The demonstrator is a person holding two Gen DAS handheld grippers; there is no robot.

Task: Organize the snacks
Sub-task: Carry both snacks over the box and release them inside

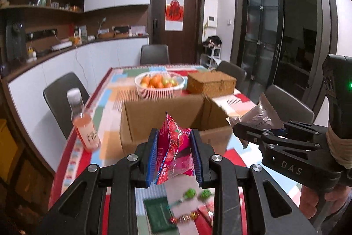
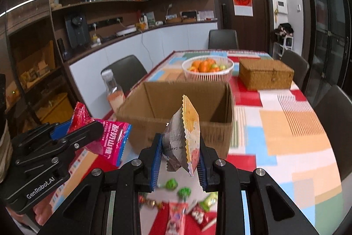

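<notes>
An open cardboard box [image 1: 154,116] [image 2: 176,102] stands on the patterned table, just ahead of both grippers. My left gripper [image 1: 176,158] is shut on a pink-red snack packet [image 1: 176,147], held above the table in front of the box; it also shows in the right wrist view [image 2: 72,136] with the packet [image 2: 112,138]. My right gripper [image 2: 179,160] is shut on a silver and yellow snack packet [image 2: 182,136]; in the left wrist view it [image 1: 244,131] holds that packet [image 1: 261,113] beside the box's right corner. Several loose sweets [image 1: 189,206] [image 2: 176,195] lie on the table below the grippers.
A bottle of pink drink [image 1: 84,122] [image 2: 113,91] stands left of the box. Behind the box are a white basket of oranges [image 1: 159,84] [image 2: 208,68] and a wicker box [image 1: 211,82] [image 2: 265,76]. Dark chairs [image 1: 61,98] [image 2: 334,120] surround the table.
</notes>
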